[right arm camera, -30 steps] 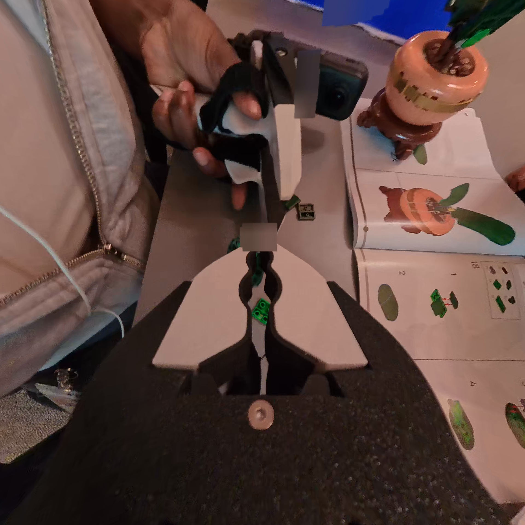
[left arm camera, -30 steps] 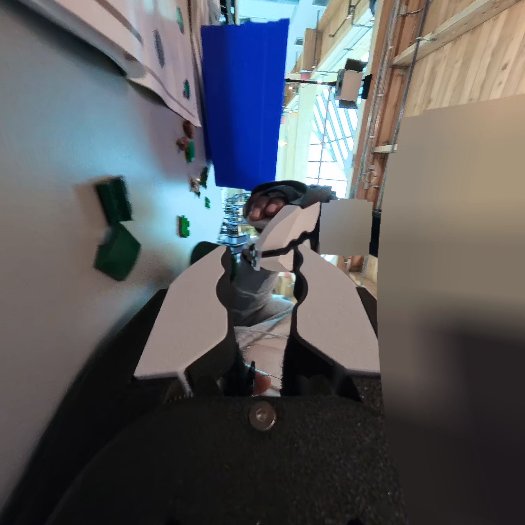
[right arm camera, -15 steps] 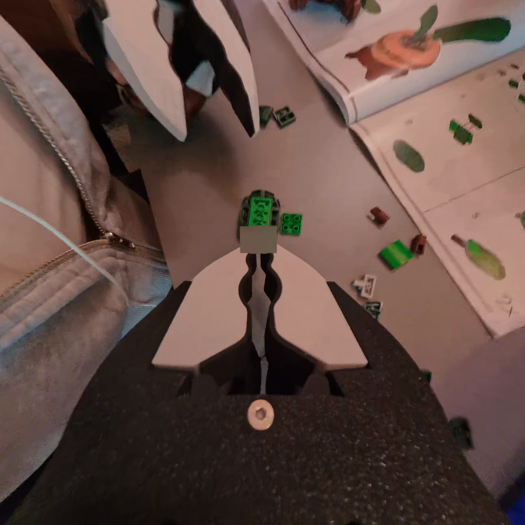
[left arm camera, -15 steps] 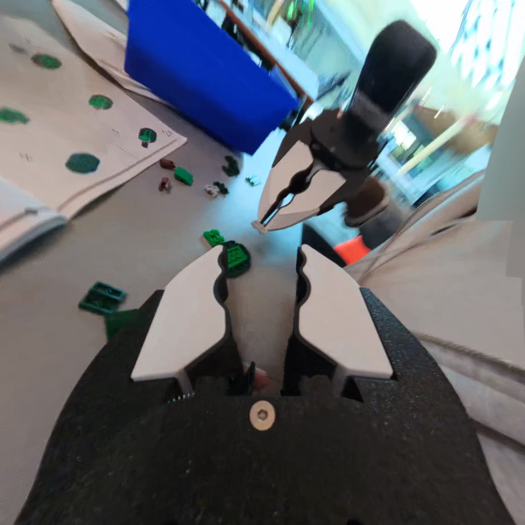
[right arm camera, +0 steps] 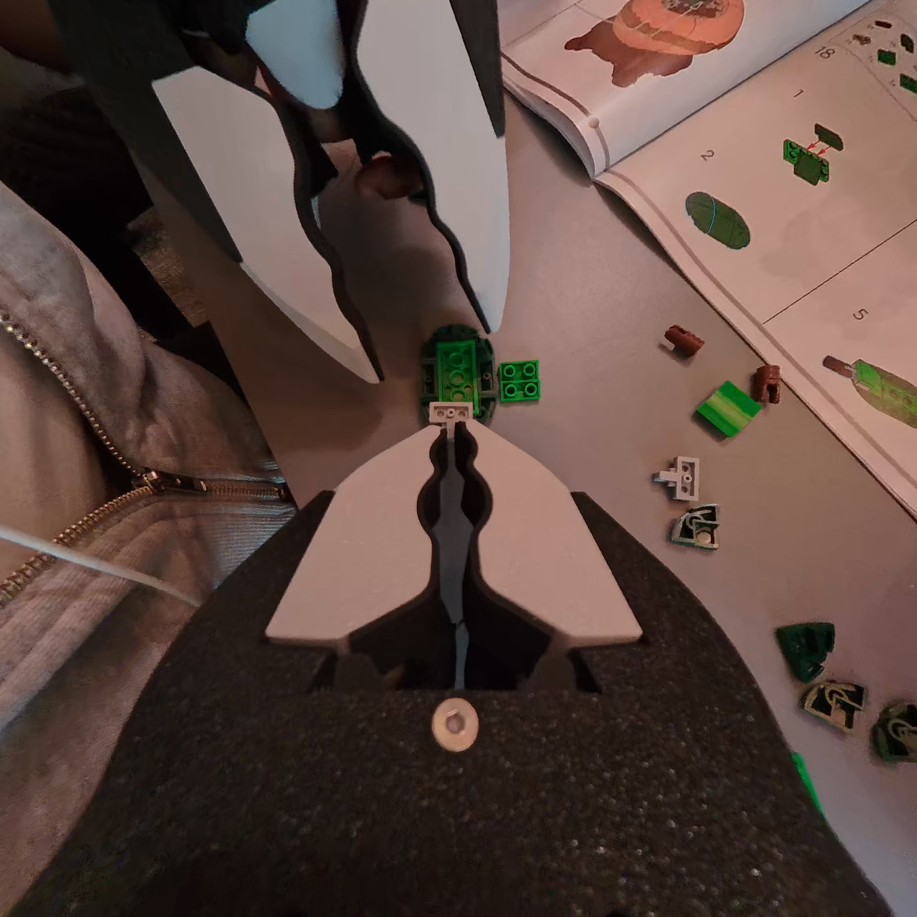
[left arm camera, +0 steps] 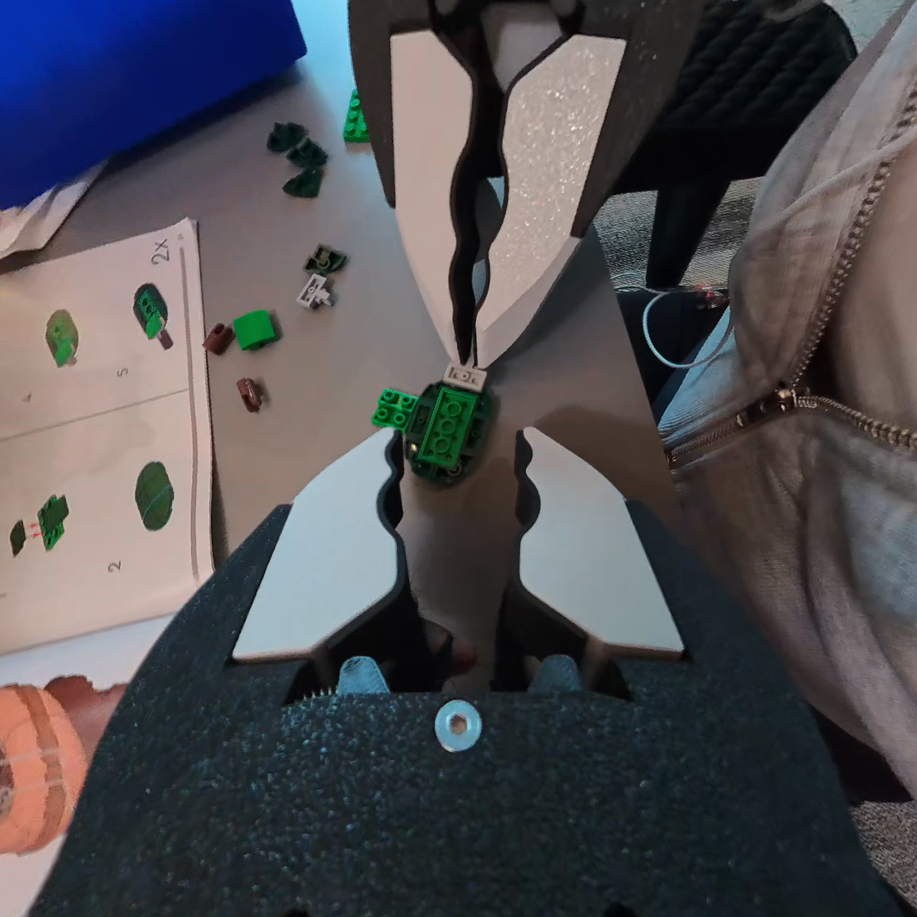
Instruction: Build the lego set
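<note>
With my right tongs (right arm camera: 449,430) clamped on the small grey piece (right arm camera: 450,413) over the green assembly (right arm camera: 457,377) near the bench's front edge, and my left tongs (left arm camera: 456,439) spread wide, a tilted press could skid the unbraced assembly.

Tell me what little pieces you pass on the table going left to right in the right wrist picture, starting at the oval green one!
Oval green assembly → bright green square plate → grey bracket piece → bright green curved tile → instruction booklet.
</note>
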{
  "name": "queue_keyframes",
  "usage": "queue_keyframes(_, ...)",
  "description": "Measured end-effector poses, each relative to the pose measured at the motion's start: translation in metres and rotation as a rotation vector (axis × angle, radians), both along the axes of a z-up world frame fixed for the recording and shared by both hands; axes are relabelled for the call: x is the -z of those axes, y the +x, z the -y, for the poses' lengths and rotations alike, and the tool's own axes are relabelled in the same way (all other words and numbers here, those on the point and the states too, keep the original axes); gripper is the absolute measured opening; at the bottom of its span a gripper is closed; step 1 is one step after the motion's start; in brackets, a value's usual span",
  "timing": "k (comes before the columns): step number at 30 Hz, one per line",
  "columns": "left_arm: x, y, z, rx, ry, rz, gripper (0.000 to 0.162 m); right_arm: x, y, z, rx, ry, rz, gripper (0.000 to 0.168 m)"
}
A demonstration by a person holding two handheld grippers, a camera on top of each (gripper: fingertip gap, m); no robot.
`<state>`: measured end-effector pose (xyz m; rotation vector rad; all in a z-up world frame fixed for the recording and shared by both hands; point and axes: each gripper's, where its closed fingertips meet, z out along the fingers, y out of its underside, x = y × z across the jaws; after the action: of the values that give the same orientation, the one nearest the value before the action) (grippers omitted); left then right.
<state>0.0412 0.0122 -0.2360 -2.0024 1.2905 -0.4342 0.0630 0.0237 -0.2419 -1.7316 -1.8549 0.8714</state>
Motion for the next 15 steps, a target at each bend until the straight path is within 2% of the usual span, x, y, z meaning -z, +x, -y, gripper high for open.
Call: queue_keyframes(15,0.0097,-0.0001,-0.0009,0.031,-0.055,0.015,0.020,0.0068,-0.0002,-0.0037,-0.040,0.025,0.070,0.003)
